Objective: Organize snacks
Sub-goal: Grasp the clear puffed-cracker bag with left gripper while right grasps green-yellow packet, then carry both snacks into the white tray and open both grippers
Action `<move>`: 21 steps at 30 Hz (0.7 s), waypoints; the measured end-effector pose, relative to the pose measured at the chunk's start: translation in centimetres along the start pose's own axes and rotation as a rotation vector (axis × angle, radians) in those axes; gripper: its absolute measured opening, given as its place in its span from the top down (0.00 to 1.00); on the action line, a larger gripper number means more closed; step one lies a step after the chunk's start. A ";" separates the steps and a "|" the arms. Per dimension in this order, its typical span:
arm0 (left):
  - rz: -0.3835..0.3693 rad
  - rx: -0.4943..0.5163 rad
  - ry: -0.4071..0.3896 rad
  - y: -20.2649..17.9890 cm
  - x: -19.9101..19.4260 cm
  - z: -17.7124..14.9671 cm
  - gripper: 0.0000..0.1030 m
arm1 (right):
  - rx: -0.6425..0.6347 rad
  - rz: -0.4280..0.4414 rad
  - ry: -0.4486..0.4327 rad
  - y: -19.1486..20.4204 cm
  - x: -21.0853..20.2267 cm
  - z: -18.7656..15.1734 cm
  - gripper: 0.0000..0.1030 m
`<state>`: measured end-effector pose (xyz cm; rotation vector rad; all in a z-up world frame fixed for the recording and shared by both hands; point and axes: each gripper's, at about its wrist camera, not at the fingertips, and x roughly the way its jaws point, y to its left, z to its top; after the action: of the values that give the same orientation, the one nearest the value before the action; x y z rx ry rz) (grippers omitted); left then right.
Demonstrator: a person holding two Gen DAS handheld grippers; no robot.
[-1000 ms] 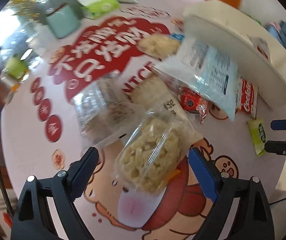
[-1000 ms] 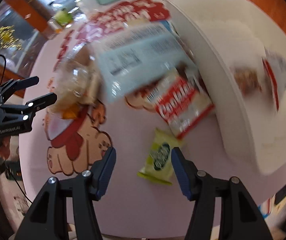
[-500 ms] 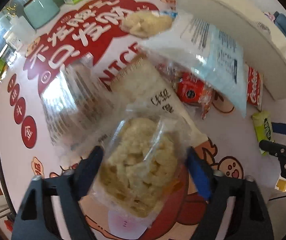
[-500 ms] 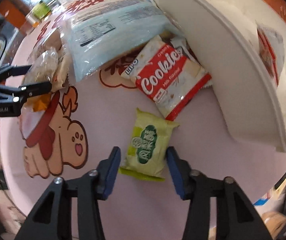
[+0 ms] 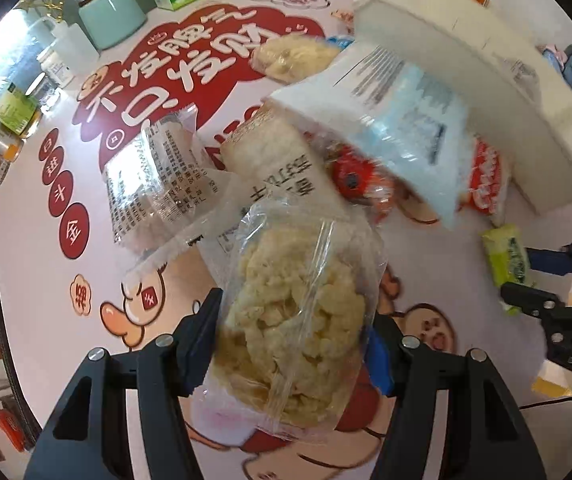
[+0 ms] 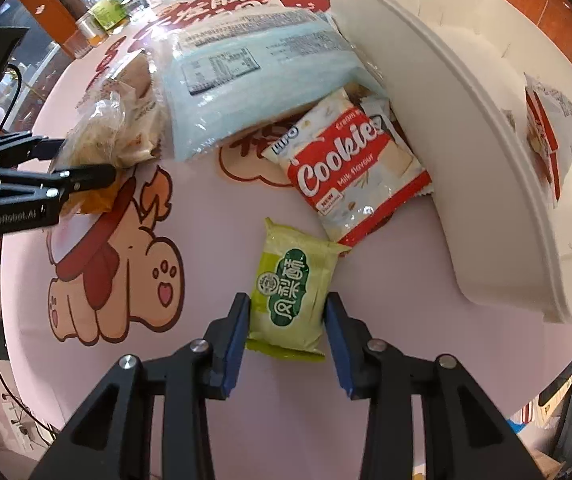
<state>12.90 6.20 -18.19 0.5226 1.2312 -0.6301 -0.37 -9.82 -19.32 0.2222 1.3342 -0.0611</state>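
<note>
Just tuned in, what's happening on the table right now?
A person is sorting snacks with two handheld claws. The left claw is closing around a clear pack of pale puffed snack at the near end of the pile. The right claw is closing on the green pastry packet, which lies flat on the table between its fingers. The Cookies packet and blue bag wait beside the white bin, which holds one red-and-white packet.
</note>
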 end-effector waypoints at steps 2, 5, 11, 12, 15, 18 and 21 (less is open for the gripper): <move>-0.002 -0.015 -0.016 -0.8 -1.5 -0.4 0.40 | -0.018 0.015 -0.009 0.0 -0.7 0.1 0.63; -0.001 -0.032 -0.040 -2.2 -3.7 -0.7 0.40 | -0.042 0.043 -0.025 -0.1 -1.9 0.4 0.63; -0.001 -0.067 -0.064 -5.0 -7.9 -0.9 0.40 | -0.096 0.089 -0.105 -0.6 -5.1 1.0 0.63; 0.003 -0.068 -0.069 -5.3 -8.4 -0.8 0.40 | -0.107 0.102 -0.125 -0.8 -5.9 1.2 0.63; 0.018 -0.064 -0.093 -6.7 -10.4 0.1 0.40 | -0.121 0.125 -0.189 -1.9 -8.1 1.4 0.63; 0.029 -0.065 -0.133 -8.2 -12.2 1.5 0.40 | -0.111 0.134 -0.248 -3.1 -9.9 2.0 0.63; 0.037 -0.072 -0.171 -9.8 -13.8 3.2 0.40 | -0.086 0.141 -0.295 -4.4 -11.2 3.1 0.63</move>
<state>5.52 -0.84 -4.38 0.4214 1.0770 -0.5849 -0.84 -15.62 -8.39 0.2239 1.0227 0.0799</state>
